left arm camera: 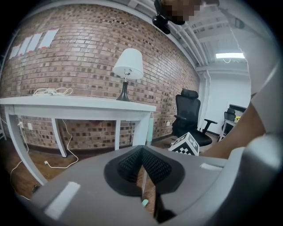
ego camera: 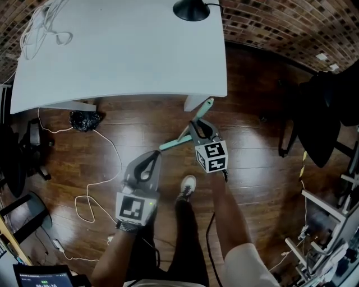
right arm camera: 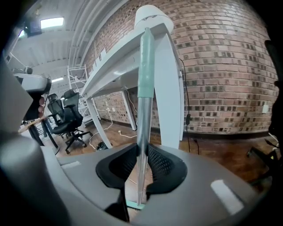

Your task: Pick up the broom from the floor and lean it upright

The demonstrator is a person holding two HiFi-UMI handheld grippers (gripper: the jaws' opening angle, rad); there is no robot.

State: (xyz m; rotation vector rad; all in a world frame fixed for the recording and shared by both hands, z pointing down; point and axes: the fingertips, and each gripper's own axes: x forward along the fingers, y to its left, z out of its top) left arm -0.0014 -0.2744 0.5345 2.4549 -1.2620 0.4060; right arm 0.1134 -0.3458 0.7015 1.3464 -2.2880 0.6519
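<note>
The broom [ego camera: 178,139] is leaning tilted, its teal top close by the counter [ego camera: 123,50] leg, its shaft clamped in the right tool [ego camera: 194,125]; the left tool [ego camera: 153,155] is waiting closed and empty. The person is best easing the top against the leg, planting the foot before releasing.

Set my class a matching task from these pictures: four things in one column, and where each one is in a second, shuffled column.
Things
1. lamp
2. broom
3. white cable bundle
4. black bag

Places
A. on the floor, by the table's left leg
B. gripped between the jaws of the right gripper
C. on the table, at its left end in the head view
D. on the table, at its far right corner in the head view

Pairs: 1-D, 2-B, 3-C, 4-A
</note>
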